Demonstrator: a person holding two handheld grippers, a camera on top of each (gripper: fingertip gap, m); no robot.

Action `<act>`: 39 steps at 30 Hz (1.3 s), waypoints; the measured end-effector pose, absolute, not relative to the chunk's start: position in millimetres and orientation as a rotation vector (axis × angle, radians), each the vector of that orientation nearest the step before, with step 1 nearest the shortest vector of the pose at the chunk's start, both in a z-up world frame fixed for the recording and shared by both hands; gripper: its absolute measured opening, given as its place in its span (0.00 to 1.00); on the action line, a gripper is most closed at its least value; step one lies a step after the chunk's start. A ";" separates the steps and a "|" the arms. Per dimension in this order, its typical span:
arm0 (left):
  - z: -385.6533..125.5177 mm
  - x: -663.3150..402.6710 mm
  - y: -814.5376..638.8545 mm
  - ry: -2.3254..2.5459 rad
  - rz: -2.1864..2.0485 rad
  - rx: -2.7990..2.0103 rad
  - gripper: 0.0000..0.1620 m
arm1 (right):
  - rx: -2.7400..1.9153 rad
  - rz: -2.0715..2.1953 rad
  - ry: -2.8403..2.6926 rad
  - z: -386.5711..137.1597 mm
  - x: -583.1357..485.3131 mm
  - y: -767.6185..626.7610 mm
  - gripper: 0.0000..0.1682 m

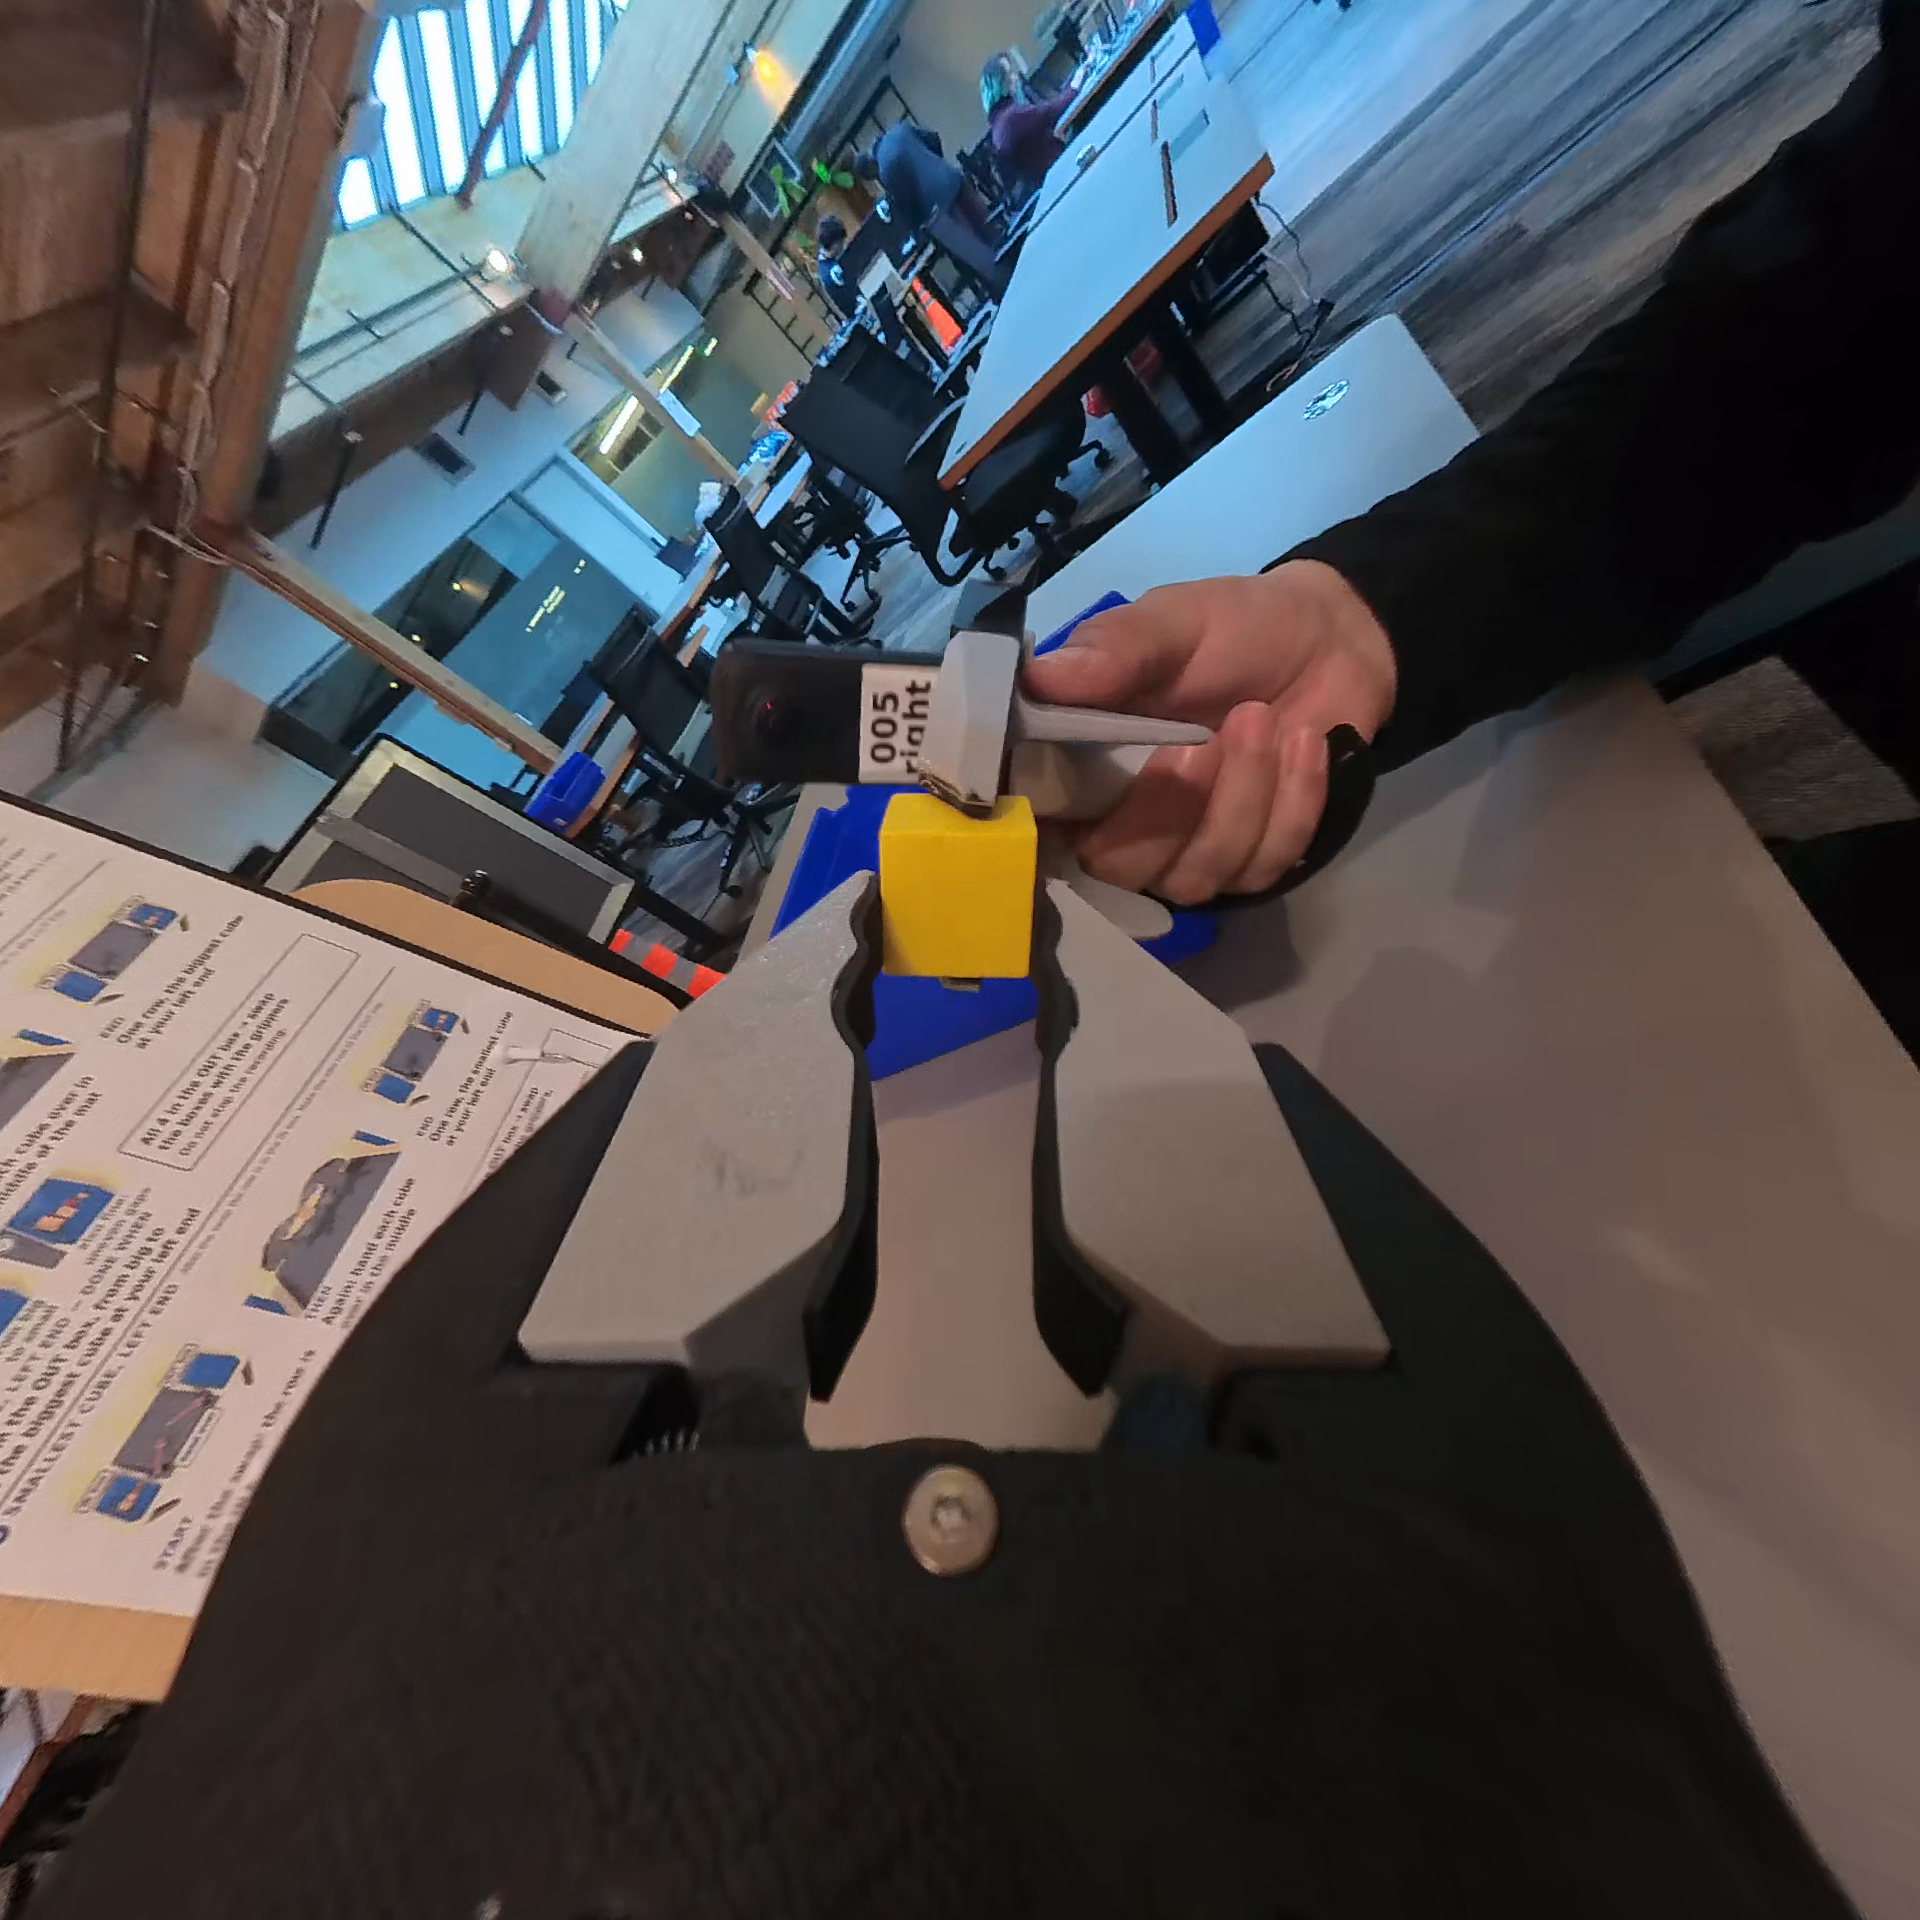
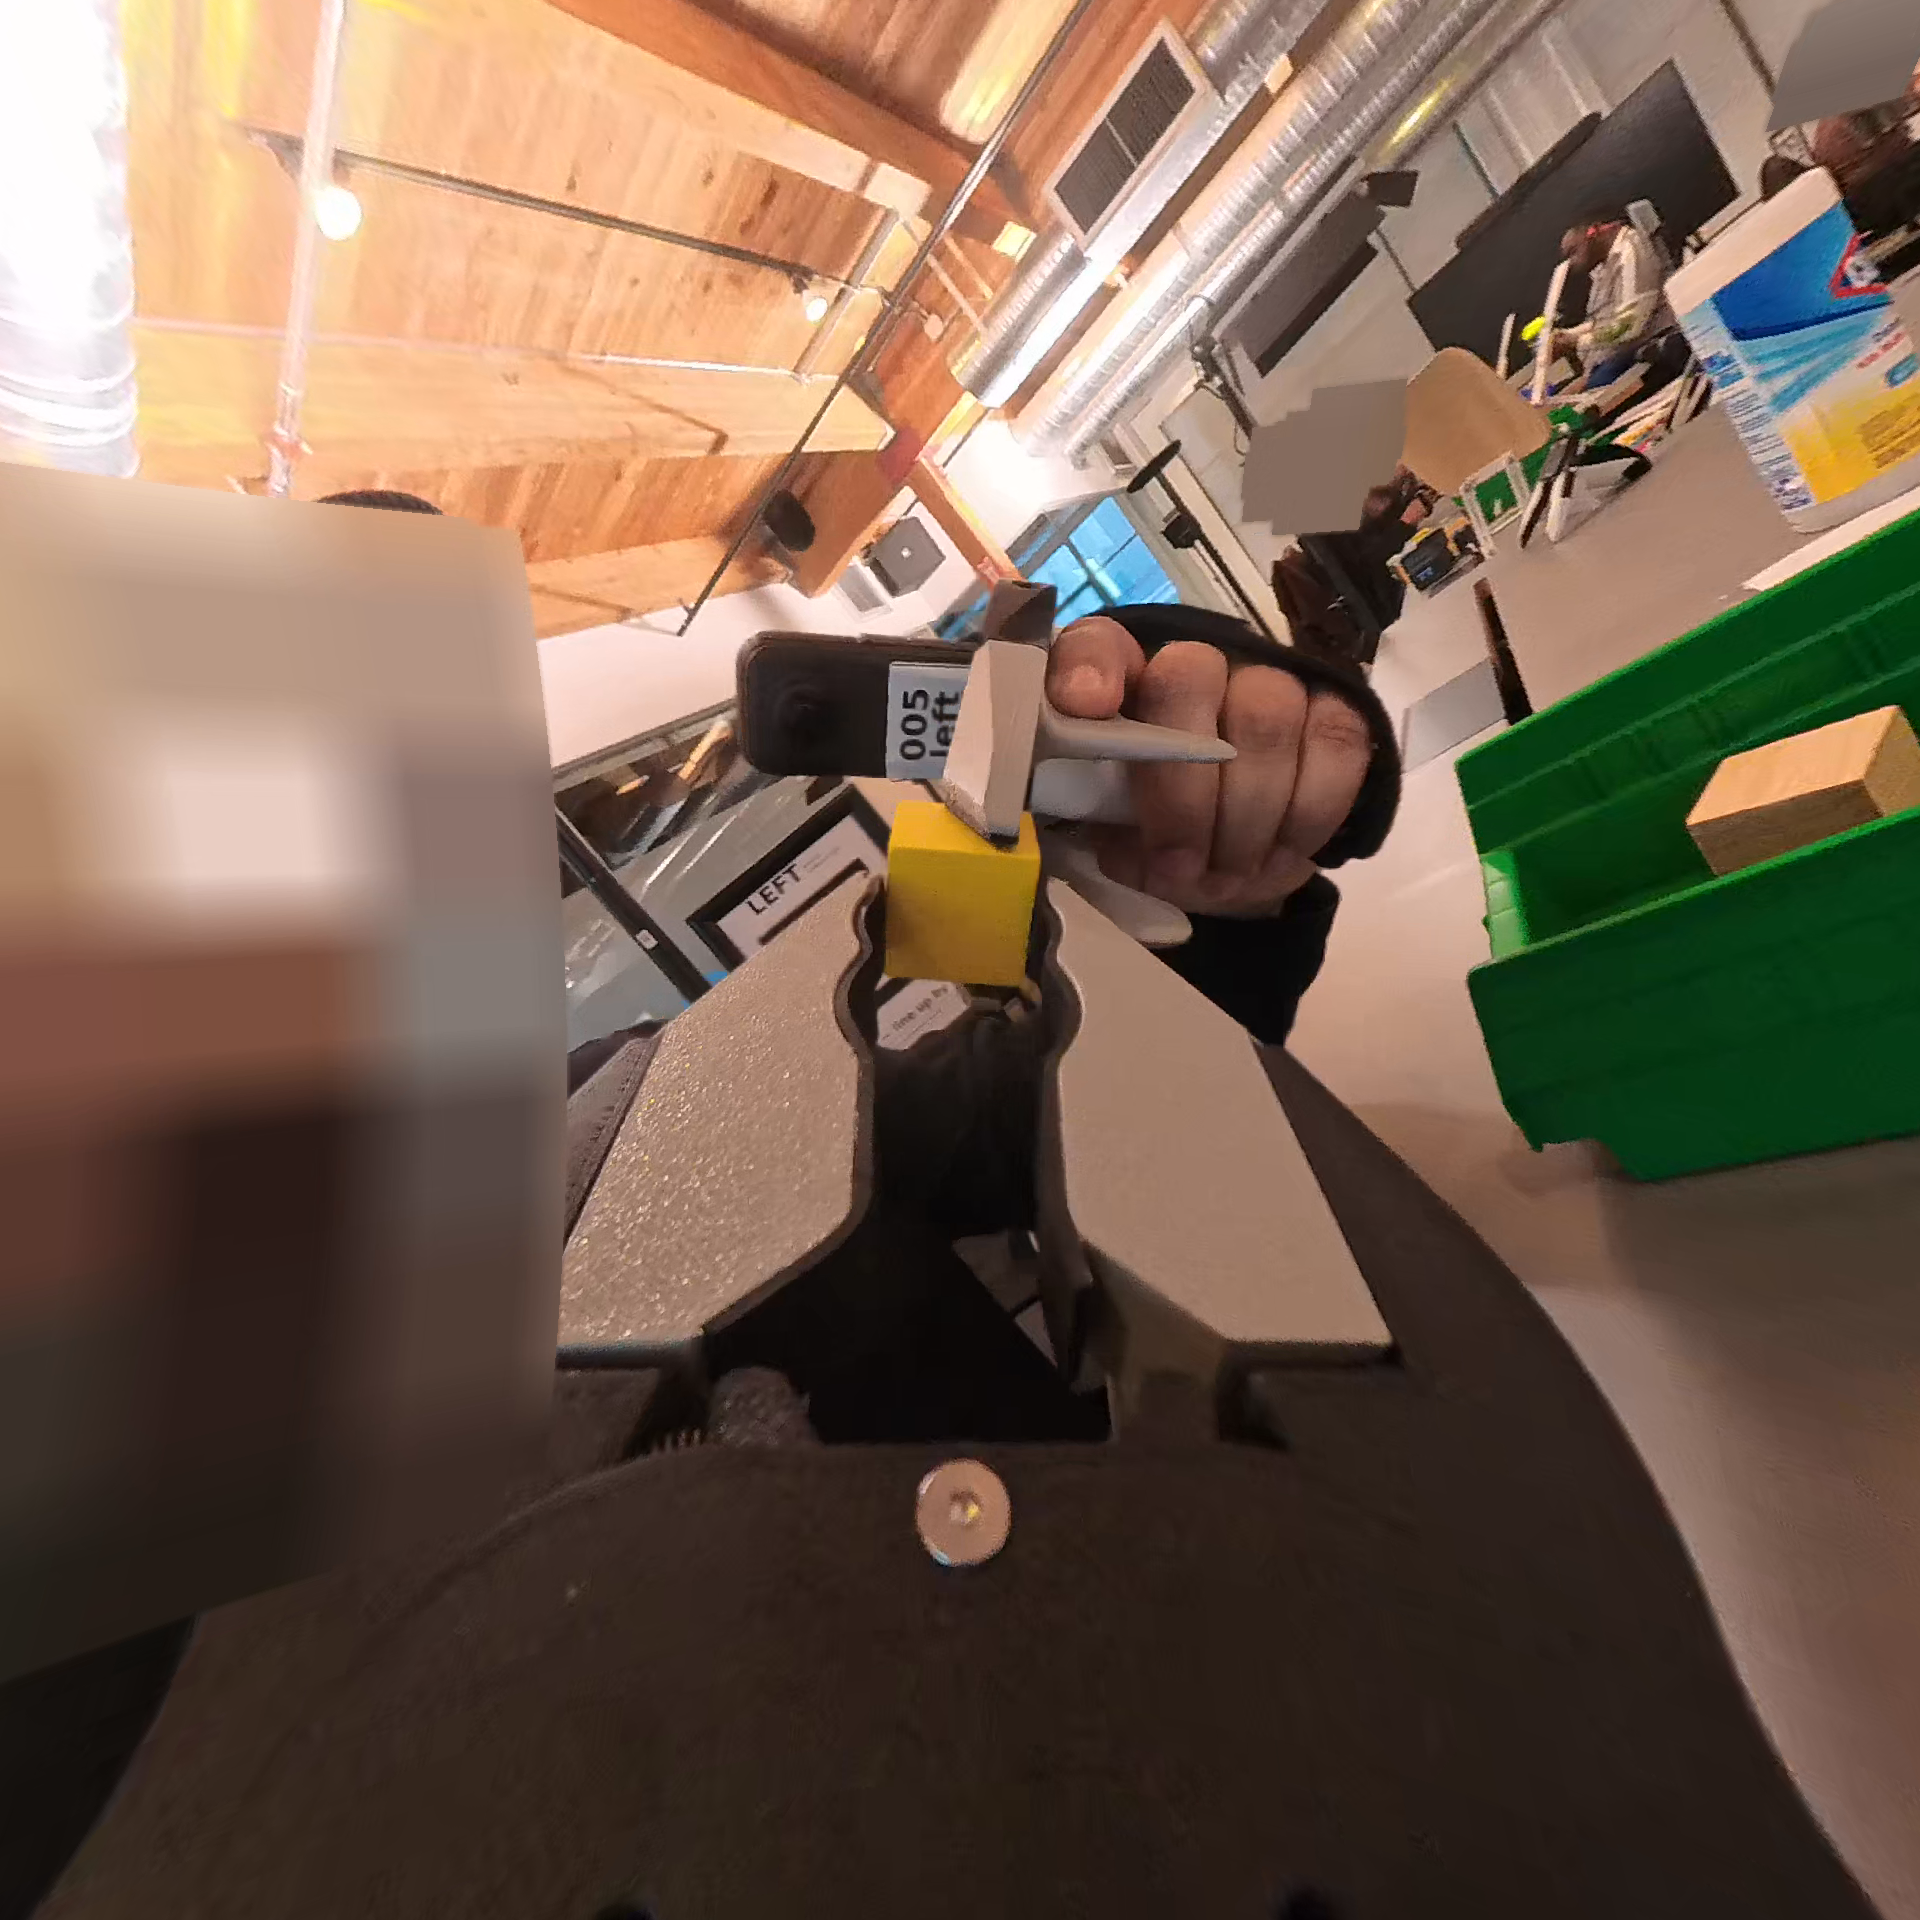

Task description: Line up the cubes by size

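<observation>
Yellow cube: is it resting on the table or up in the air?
In the air. The yellow cube is pinched between both tools, clear of the grey table.

My grey table (image 1: pixel 1558 1091) carries a blue bin (image 1: pixel 935 1023) straight ahead of my left tool, and a printed instruction sheet (image 1: pixel 208 1143) lies on a brown board (image 1: pixel 499 940) at its left edge. From my right tool, the same grey surface (image 2: pixel 1558 1299) bears a green bin (image 2: pixel 1683 997) with a wooden block (image 2: pixel 1808 790) inside. Farther back stands a white tub (image 2: pixel 1808 343) with a blue and yellow label.
</observation>
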State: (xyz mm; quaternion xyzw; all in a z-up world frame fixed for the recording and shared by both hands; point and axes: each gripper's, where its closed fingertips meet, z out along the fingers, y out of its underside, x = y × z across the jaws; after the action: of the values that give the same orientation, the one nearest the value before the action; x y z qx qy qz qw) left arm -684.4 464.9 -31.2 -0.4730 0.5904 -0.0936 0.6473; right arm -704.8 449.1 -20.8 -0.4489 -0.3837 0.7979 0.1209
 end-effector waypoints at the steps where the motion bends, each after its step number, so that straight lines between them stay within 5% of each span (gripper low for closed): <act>1: -32.7 -684.4 466.1 1.343 -0.215 -1.078 0.16 | -1.331 2.308 -1.114 -22.1 -705.1 450.4 0.15; 11: -48.8 -701.9 503.0 1.076 -0.249 -1.358 0.17 | -1.721 1.689 -1.053 -31.3 -637.7 514.3 0.15; 13: -72.4 -704.2 517.8 1.024 -0.233 -1.521 0.07 | -1.887 1.311 -1.038 -48.0 -594.8 552.8 0.15; 16: -115.0 -695.6 530.1 1.032 -0.176 -1.710 0.11 | -2.125 0.779 -0.965 -80.2 -521.3 600.0 0.15; 23: -148.9 -669.9 526.4 1.076 -0.226 -1.748 0.10 | -2.475 0.325 -0.833 -158.8 -447.2 621.2 0.15; 39: -190.1 -667.4 523.7 1.171 -0.178 -1.856 0.12 | -2.753 0.115 -0.687 -228.5 -417.7 632.1 0.16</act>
State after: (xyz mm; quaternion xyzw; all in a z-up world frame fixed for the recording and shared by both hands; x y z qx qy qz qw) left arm -667.4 523.7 -190.1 -0.7514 0.4744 -0.0722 0.4529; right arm -417.7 632.1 -228.5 -0.9585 -0.2391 0.0400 0.1503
